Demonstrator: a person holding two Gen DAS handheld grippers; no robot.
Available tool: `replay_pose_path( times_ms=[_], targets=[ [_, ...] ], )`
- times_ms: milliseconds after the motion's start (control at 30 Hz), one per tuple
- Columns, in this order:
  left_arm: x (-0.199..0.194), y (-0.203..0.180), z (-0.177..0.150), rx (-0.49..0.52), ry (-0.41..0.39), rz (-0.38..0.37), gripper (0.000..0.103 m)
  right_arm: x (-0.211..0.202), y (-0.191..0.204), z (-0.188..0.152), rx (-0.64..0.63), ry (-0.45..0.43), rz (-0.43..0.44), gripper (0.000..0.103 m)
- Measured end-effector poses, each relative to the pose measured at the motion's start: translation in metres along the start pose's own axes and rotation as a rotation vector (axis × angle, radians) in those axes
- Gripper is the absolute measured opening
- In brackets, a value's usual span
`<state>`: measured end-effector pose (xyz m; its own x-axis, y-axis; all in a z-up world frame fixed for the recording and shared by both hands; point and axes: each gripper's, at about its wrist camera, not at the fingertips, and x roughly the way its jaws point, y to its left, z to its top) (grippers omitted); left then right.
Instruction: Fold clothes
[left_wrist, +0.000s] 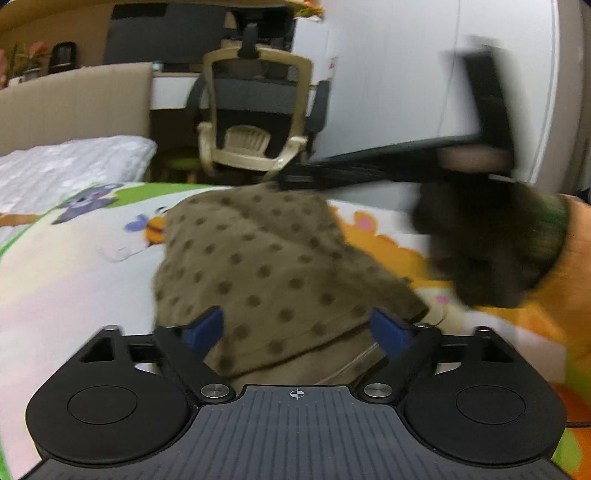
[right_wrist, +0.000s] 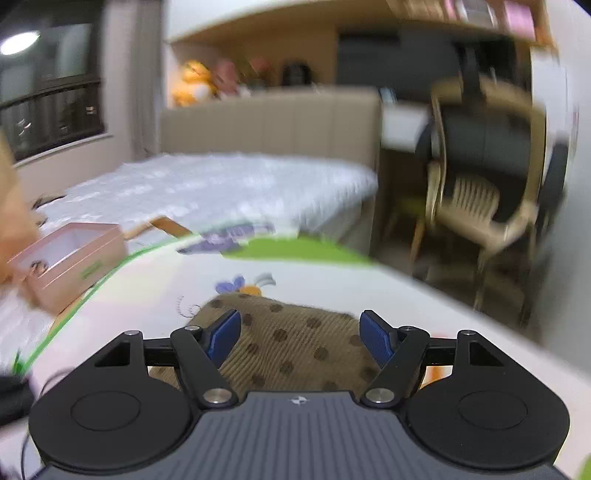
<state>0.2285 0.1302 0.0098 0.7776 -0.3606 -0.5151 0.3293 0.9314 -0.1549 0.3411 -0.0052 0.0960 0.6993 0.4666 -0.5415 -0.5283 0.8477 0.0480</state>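
Garment (left_wrist: 266, 266), brown with dark dots, lies bunched on the cartoon sheet (left_wrist: 74, 273), near both tools. Your left gripper (left_wrist: 304, 332) and right gripper (right_wrist: 299, 338) stand spread apart, holding nothing. Pinch too deep and you could catch the sheet too.

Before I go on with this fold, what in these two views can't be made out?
- Left wrist view: the right gripper is motion-blurred, so its jaw state there is unreadable.
- Left wrist view: the near hem of the brown dotted garment is hidden behind the left gripper.
- Right wrist view: the office chair is smeared by motion.
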Motion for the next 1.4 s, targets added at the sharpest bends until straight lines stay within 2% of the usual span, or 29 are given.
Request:
replay_pose_path(
  times_ms=[100, 167, 233, 333, 467, 600, 833, 900, 967, 1100, 1167, 1267, 1400],
  targets=[
    [0.001, 0.003, -0.002, -0.008, 0.010, 0.002, 0.094, 0.044, -0.017, -0.013, 0.063, 0.103, -0.075, 0.072],
    [0.001, 0.005, -0.004, -0.015, 0.018, 0.009, 0.094, 0.042, -0.028, -0.020, 0.099, 0.083, -0.074, 0.074],
    [0.002, 0.007, -0.006, -0.021, 0.025, 0.015, 0.094, 0.028, -0.033, -0.021, 0.126, 0.061, -0.083, 0.074],
    [0.001, 0.011, -0.008, -0.033, 0.025, 0.026, 0.094, -0.002, -0.031, -0.029, 0.090, 0.035, -0.100, 0.074],
    [0.008, 0.019, -0.004, -0.054, 0.035, 0.073, 0.095, -0.025, -0.024, -0.063, -0.005, 0.125, -0.066, 0.075],
    [0.016, 0.027, 0.000, -0.074, 0.051, 0.121, 0.095, -0.046, -0.020, -0.086, -0.050, 0.116, -0.091, 0.078],
    [0.030, 0.042, 0.007, -0.108, 0.080, 0.206, 0.098, -0.053, -0.016, -0.088, -0.046, 0.090, -0.098, 0.079],
    [0.039, 0.050, 0.001, -0.122, 0.126, 0.204, 0.098, -0.063, -0.010, -0.086, -0.050, 0.052, -0.064, 0.079],
    [0.041, 0.061, -0.005, -0.169, 0.148, 0.171, 0.099, -0.074, -0.004, -0.085, -0.057, 0.013, -0.011, 0.083],
    [0.040, 0.064, -0.007, -0.155, 0.143, 0.168, 0.100, -0.058, 0.018, -0.092, -0.156, 0.071, -0.002, 0.090],
    [0.039, 0.064, -0.008, -0.152, 0.140, 0.181, 0.100, -0.052, 0.020, -0.096, -0.153, 0.083, -0.005, 0.102],
    [0.030, 0.058, -0.015, -0.171, 0.118, 0.205, 0.100, -0.047, 0.015, -0.101, -0.101, 0.085, -0.014, 0.103],
    [0.009, 0.041, -0.026, -0.202, 0.082, 0.227, 0.099, -0.065, 0.013, -0.112, -0.061, 0.074, -0.003, 0.103]
  ],
)
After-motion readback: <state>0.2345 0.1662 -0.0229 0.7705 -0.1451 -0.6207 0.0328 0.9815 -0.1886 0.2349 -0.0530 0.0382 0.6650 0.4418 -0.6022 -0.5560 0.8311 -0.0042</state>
